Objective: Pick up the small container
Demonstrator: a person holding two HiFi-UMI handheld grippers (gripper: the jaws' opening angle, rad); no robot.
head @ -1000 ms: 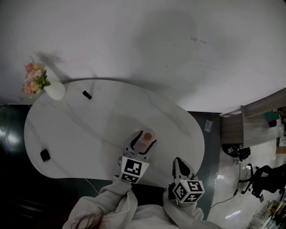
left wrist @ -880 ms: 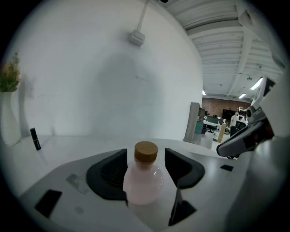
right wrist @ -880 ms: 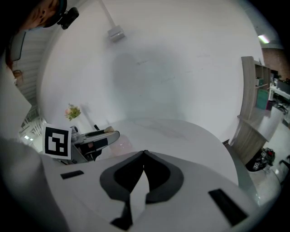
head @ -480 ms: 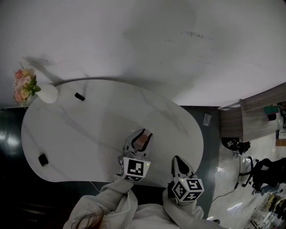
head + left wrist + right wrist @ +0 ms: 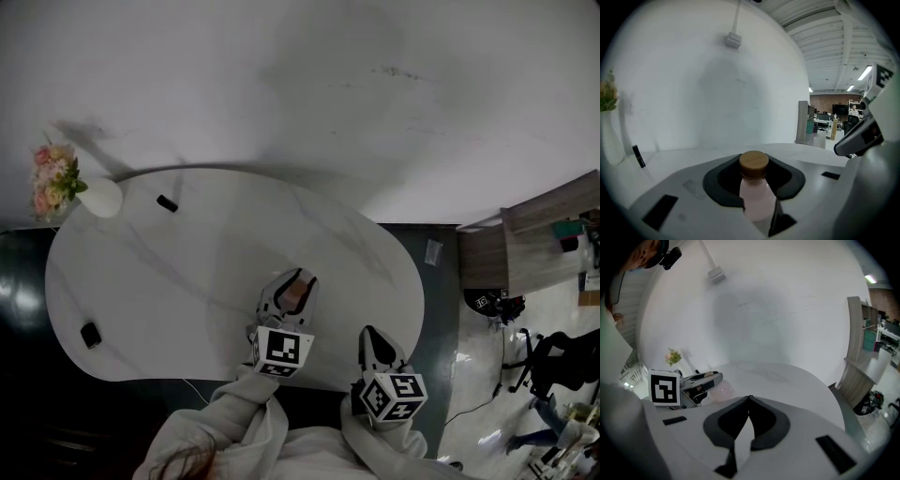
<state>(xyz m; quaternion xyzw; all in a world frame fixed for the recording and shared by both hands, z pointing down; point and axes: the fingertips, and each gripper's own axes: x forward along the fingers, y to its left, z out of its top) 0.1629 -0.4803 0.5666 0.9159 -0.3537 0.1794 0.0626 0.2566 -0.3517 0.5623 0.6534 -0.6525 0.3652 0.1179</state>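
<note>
**Head view.** My left claw [image 5: 292, 285] reaches over the near part of the table [image 5: 159, 281], a rounded white slab with faint grey veins. The small container [image 5: 297, 297], pale pink, sits between its two white jaws. My right claw [image 5: 376, 340] rests at the table's near edge, just right of the left one. Each claw carries a cube with black-and-white square markers. At the far left corner stands a smooth white vase [image 5: 101, 197] of pink flowers [image 5: 49, 181]. Two small black objects [image 5: 168, 202] [image 5: 91, 335] lie well apart on the left half of the table.

**Left claw view.** The small container [image 5: 758, 199] is a round bottle with a translucent pink body and a short cylindrical cap [image 5: 753, 162] of light wood. It stands upright in the centre of the gap. My jaws have just been closing, and their dark, matte, curved pads now press its sides, so the left claw holds the small container. Whether its base still touches the table cannot be told.

**Right claw view.** The dark pads of my right claw meet at their tips and hold nothing. Beyond them lies the bare white table. To the left, my left claw appears side-on, with the pink of the small container between its jaws. A pale wooden shelf unit [image 5: 860, 352] stands at the right
</note>
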